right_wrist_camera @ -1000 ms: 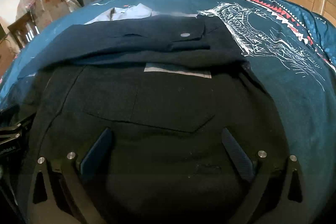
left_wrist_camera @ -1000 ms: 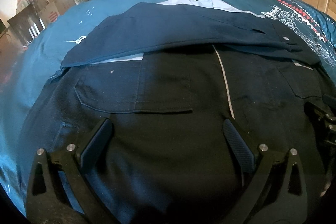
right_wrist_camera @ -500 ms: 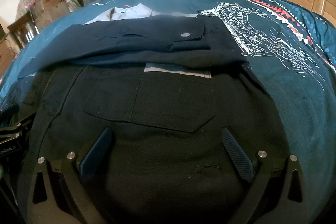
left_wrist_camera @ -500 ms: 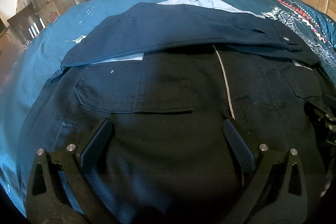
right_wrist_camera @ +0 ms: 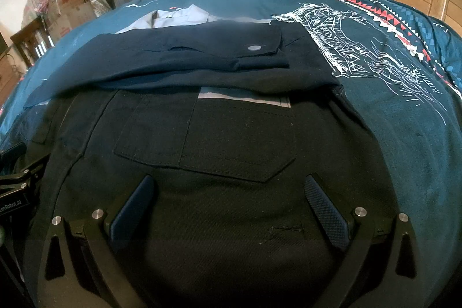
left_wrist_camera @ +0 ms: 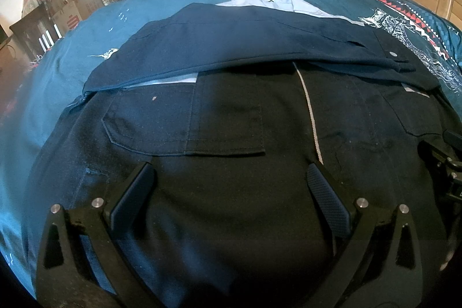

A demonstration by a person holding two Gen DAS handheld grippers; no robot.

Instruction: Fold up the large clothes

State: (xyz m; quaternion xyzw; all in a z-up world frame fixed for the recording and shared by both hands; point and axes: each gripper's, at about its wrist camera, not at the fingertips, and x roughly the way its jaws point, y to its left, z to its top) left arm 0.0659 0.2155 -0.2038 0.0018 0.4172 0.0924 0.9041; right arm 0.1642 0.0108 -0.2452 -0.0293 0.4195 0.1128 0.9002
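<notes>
Both grippers' jaws spread over the dark jacket (left_wrist_camera: 231,221); white zip line (left_wrist_camera: 310,117) only in left view

Left gripper (left_wrist_camera: 231,181): black frame with triangular cut-outs, four silver round screw heads, two dark blue fingers (left_wrist_camera: 326,201) with dimpled pads. Right gripper (right_wrist_camera: 229,198): same build, same blue fingers (right_wrist_camera: 326,211). White lettering on the left unit's body, seen from the right wrist, partly cut off, possibly "Robot.AI".
</notes>
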